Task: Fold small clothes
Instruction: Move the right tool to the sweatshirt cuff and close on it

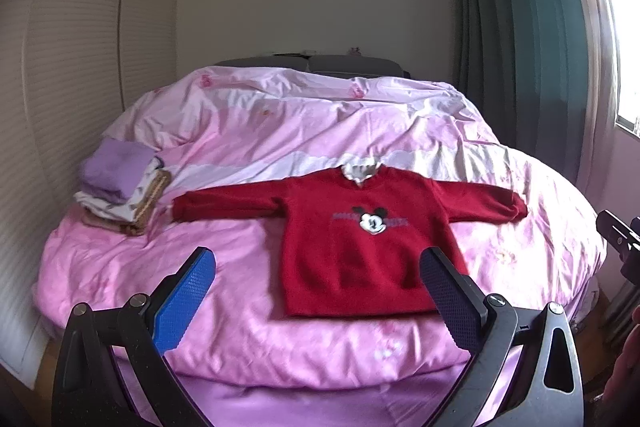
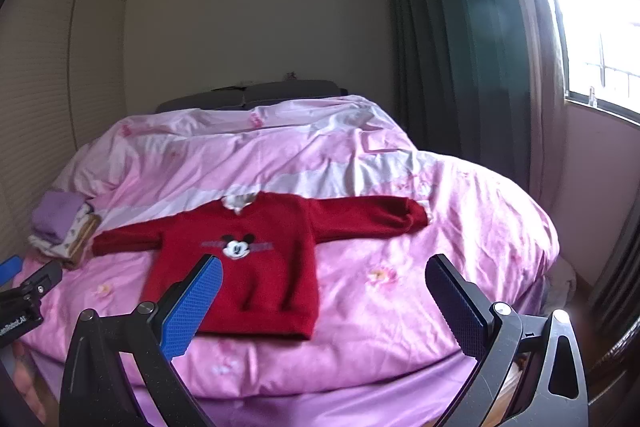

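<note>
A small red sweater (image 1: pixel 352 239) with a cartoon mouse face on the chest and a white collar lies flat, face up, on the pink bed cover, both sleeves spread out sideways. It also shows in the right wrist view (image 2: pixel 256 259). My left gripper (image 1: pixel 318 259) is open and empty, held above the near edge of the bed in front of the sweater's hem. My right gripper (image 2: pixel 324 267) is open and empty, held in front of the sweater's right side. Part of the left gripper shows at the left edge of the right wrist view (image 2: pixel 24 291).
A stack of folded clothes (image 1: pixel 120 187), purple on top, sits at the bed's left side, also in the right wrist view (image 2: pixel 64 227). The pink duvet (image 1: pixel 280 115) is bunched toward the headboard. Dark green curtains (image 2: pixel 460 47) and a window stand right. A wardrobe (image 1: pixel 60 67) stands left.
</note>
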`<action>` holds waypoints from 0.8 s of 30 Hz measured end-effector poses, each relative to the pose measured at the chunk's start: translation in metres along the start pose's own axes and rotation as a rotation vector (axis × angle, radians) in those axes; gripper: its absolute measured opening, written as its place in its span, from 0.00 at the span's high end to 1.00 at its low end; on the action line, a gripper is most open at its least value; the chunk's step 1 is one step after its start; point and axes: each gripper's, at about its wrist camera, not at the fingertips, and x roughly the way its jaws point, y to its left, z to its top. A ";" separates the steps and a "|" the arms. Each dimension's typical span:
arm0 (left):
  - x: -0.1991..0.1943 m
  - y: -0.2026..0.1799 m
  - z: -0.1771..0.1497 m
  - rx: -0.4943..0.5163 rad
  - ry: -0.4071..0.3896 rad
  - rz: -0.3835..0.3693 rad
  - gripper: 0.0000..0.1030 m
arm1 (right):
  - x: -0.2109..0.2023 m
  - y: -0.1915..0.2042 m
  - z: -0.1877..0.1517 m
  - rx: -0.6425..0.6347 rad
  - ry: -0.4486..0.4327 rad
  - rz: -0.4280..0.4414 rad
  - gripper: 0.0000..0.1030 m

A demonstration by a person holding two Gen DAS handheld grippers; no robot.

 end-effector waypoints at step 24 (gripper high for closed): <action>0.184 -0.128 0.056 0.021 -0.028 -0.049 0.00 | 0.201 -0.106 0.037 0.186 0.074 -0.118 0.30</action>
